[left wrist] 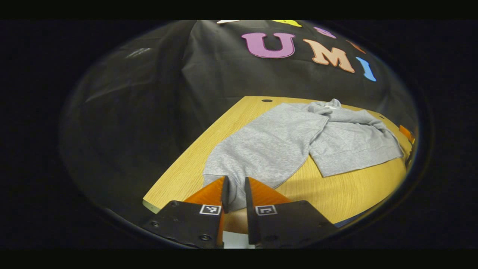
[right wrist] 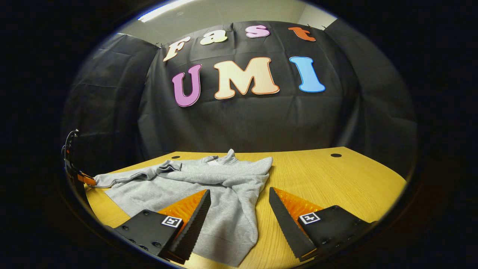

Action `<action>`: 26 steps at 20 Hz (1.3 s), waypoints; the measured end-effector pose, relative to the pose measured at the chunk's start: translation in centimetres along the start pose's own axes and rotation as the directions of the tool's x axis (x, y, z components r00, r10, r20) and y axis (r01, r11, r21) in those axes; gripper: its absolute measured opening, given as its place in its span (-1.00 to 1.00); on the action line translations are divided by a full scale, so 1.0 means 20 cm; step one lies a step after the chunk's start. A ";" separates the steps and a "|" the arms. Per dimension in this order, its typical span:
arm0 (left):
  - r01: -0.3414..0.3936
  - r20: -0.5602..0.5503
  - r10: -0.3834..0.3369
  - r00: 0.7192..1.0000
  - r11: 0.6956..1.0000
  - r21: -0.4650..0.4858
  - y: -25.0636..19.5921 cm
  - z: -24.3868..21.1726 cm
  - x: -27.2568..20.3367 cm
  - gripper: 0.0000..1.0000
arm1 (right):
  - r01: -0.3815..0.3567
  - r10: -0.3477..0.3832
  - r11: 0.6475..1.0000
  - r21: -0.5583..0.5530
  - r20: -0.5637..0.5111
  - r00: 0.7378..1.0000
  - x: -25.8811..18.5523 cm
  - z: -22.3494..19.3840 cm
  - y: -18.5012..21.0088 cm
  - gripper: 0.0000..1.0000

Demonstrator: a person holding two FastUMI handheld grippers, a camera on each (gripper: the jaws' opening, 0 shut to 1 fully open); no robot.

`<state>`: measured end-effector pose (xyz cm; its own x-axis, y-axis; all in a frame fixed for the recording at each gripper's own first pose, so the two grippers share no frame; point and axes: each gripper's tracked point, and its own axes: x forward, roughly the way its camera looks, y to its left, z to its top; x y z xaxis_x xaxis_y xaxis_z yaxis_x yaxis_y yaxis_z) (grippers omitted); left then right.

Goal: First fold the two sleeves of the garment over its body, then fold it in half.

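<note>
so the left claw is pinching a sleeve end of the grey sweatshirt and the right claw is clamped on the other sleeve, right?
Not quite. The left claw is pinching a sleeve end of the grey sweatshirt, but the right claw is not clamped: the right gripper view shows its fingers spread wide, with the other sleeve lying loose on the table between them.

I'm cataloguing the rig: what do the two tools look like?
The left tool and the right tool each have two wedge-shaped fingers on dark blocky mounts with screws, each mount bearing a small square black-and-white marker. The right tool's inner faces are ridged.
</note>
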<state>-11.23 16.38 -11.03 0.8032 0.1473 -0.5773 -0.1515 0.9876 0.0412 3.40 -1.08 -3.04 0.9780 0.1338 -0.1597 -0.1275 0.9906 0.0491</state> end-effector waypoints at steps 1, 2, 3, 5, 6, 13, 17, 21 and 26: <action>-0.004 -0.001 0.004 1.000 1.000 -0.003 0.00 0.00 0.00 -0.78 | 0.000 0.000 1.000 0.000 0.003 1.000 0.00 0.00 0.00 0.95; -0.009 0.005 0.009 1.000 1.000 -0.005 0.00 0.00 0.00 -0.81 | -0.001 0.001 1.000 0.001 0.005 1.000 0.00 0.00 0.00 0.95; -0.015 0.009 0.015 1.000 1.000 -0.011 0.00 0.01 0.00 -0.89 | -0.001 0.001 1.000 0.001 0.006 1.000 0.00 0.00 0.00 0.95; -0.022 0.026 0.022 0.999 0.999 -0.027 0.01 0.01 -0.01 -1.00 | 0.000 0.000 1.000 0.004 0.005 1.000 0.00 0.00 -0.01 0.95; -0.024 0.037 0.025 0.999 0.999 -0.037 0.01 0.02 -0.02 -1.00 | -0.002 0.002 1.000 0.006 0.004 1.000 0.00 0.00 0.00 0.95; -0.021 0.105 0.029 0.994 0.997 -0.077 -0.01 0.13 -0.04 -1.00 | -0.010 0.009 1.000 0.024 0.009 1.000 0.00 0.01 -0.01 0.95; -0.001 0.177 0.012 0.984 0.998 -0.063 -0.07 0.30 -0.07 -1.00 | -0.011 0.011 1.000 0.028 0.012 1.000 0.00 0.01 -0.01 0.95; 0.086 0.263 -0.066 0.963 0.994 -0.065 -0.23 0.54 -0.08 -1.00 | -0.016 0.016 0.999 0.033 0.010 1.000 0.00 0.01 -0.01 0.95; 0.179 0.332 -0.166 0.929 0.984 -0.009 -0.48 0.81 -0.03 -1.00 | -0.017 0.017 0.999 0.032 0.013 1.000 -0.01 0.01 0.00 0.95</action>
<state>-0.94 7.60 2.17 0.9622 -0.0088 -0.2723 -0.0108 0.9975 -0.0702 3.30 -1.18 -2.74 0.9779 0.1500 -0.1459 -0.1389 0.9868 0.0832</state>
